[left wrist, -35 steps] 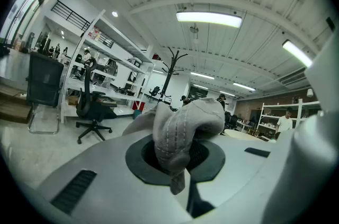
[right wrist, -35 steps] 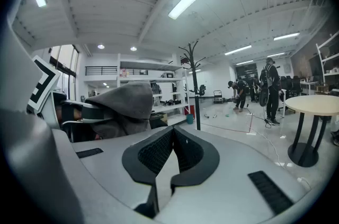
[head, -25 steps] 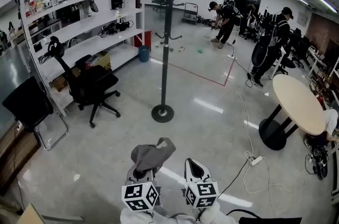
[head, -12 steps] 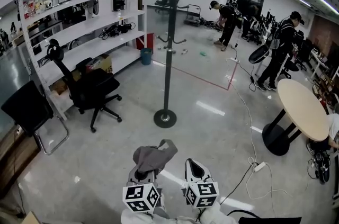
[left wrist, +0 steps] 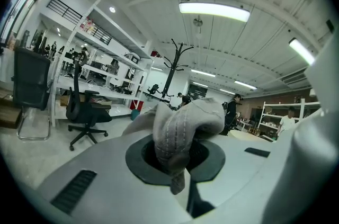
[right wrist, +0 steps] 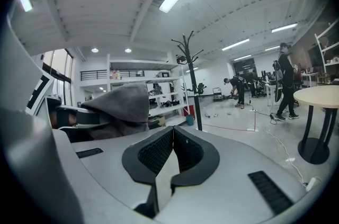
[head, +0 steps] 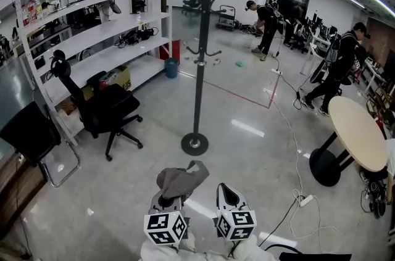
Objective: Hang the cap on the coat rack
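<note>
A grey cap (head: 180, 179) is bunched in my left gripper (head: 168, 197), low in the head view; in the left gripper view the cap's fabric (left wrist: 183, 127) is pinched between the shut jaws. My right gripper (head: 228, 197) stands beside it, jaws shut with nothing between them (right wrist: 170, 157). The cap (right wrist: 119, 104) shows to the left in the right gripper view. The dark coat rack (head: 200, 50) stands on the floor straight ahead, its round base (head: 194, 144) a good way beyond both grippers, its hooks bare. The coat rack (left wrist: 172, 72) also shows far off, as does the rack (right wrist: 192, 77).
A black office chair (head: 102, 107) and a folding chair (head: 34, 136) stand left beside white shelving (head: 92, 25). A round table (head: 358, 133) stands right, with cables and a power strip (head: 305, 199) on the floor. Two people (head: 336, 65) are at the back right.
The view has shifted: the coat rack and its base sit slightly farther right and lower in the picture. The person at right has walked farther right. Both grippers hold as before.
</note>
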The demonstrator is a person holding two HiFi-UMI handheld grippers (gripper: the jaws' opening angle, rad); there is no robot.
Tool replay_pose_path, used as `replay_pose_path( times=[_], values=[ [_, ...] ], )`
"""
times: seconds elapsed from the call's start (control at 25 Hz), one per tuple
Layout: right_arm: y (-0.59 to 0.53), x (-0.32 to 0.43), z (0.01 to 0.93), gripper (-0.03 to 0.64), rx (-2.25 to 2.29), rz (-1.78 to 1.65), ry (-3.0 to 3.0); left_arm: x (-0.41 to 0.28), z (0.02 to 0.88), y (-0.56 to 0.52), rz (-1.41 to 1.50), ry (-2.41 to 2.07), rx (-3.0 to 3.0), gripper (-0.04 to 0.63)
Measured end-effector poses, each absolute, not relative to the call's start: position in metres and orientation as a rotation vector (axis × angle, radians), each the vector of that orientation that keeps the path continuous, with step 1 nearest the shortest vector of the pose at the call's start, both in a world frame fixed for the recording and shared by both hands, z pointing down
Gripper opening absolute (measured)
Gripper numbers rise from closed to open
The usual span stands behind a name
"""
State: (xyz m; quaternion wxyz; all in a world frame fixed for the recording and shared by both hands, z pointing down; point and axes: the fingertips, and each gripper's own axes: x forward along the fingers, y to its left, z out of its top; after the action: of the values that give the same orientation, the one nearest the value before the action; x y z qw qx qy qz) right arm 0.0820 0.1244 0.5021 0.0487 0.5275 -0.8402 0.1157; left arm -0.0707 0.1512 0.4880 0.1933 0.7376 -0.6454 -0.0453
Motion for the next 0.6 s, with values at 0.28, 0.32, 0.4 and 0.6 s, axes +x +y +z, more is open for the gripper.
replay_pose_path(
  times=[0.28,0.32,0.4,0.6],
  values=[
    [0.078,0.074,0.499,0.010,1.632,0.368,-2.556,-0.082,0.482,0.103,-0.140,-1.805,2.089,0.015],
    [0.072,0.073,0.499,0.011,1.635,0.366,-2.556,-0.083,0.482,0.097,-0.144,-1.805,2.091,0.015],
    [0.062,0.069,0.500,0.011,1.636,0.368,-2.555,-0.087,0.483,0.086,-0.149,-1.804,2.092,0.016],
    [0.040,0.065,0.506,0.010,1.639,0.409,-2.546,-0.093,0.486,0.060,-0.149,-1.790,2.094,0.015]
  ],
)
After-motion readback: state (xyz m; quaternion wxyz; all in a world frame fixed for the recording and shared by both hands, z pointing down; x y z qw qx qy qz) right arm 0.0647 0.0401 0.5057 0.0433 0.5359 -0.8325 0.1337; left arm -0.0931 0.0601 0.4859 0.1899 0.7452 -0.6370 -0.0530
